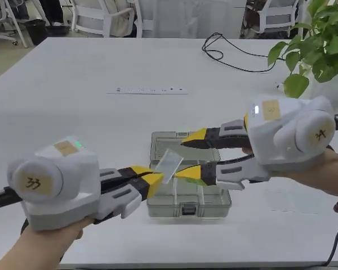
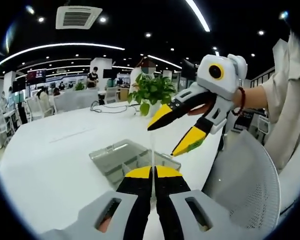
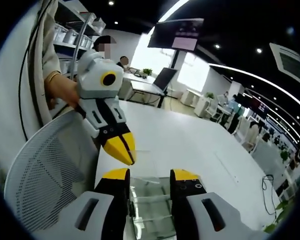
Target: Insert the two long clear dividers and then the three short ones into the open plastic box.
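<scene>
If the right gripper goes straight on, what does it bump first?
Probably the clear divider pinched by the left gripper: the right gripper's open jaws point straight at it. Depth is hard to judge.

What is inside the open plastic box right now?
In the head view, clear dividers stand in the near part of the box. Its middle is covered by the left gripper, shut on a loose divider, and the open right gripper.

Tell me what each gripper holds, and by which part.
The left gripper is shut on a clear divider, pinching its lower end above the box. The right gripper is open beside the divider and holds nothing.
</scene>
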`<action>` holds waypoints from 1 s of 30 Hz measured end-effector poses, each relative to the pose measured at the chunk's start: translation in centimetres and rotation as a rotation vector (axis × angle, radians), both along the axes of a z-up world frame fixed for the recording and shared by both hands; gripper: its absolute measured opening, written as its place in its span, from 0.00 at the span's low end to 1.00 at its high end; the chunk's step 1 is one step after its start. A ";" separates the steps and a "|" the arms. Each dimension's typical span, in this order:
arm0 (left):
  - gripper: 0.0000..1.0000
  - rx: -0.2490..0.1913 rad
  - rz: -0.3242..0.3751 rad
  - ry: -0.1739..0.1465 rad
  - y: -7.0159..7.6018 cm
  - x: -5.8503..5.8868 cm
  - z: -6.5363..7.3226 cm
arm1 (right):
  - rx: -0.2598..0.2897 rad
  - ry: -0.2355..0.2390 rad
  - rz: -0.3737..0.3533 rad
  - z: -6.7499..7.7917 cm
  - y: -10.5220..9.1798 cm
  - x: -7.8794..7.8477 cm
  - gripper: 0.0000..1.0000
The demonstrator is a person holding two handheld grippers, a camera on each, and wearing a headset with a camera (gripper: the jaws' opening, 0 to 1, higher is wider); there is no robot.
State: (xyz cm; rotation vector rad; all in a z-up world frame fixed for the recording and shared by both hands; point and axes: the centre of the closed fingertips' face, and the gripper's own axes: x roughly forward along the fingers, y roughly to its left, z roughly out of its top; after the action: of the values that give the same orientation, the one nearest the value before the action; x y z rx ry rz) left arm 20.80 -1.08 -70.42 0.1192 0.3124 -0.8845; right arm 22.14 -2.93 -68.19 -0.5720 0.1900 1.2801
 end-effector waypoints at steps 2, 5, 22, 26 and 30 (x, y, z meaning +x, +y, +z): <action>0.00 0.010 -0.025 -0.004 -0.3 -0.3 -0.1 | -0.021 0.012 0.016 -0.4 -0.2 -0.3 0.33; 0.00 0.040 -0.059 -0.011 -0.5 -0.6 -0.4 | -0.032 0.047 0.047 -0.8 -0.4 -1.0 0.32; 0.00 0.145 -0.291 -0.059 -2.6 -3.2 -1.1 | -0.107 0.159 0.206 -2.6 -0.9 -3.9 0.22; 0.00 0.145 -0.331 -0.063 -3.0 -3.6 -1.0 | -0.114 0.183 0.243 -2.8 -1.0 -4.7 0.18; 0.00 0.142 -0.362 -0.076 -3.3 -3.8 -0.7 | -0.109 0.208 0.265 -2.8 -1.2 -5.2 0.15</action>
State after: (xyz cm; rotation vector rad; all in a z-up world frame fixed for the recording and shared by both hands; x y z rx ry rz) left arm 17.01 -4.41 -71.17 0.3479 0.2869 -1.2128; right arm 16.99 -4.08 -71.00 -0.5698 0.3675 1.5952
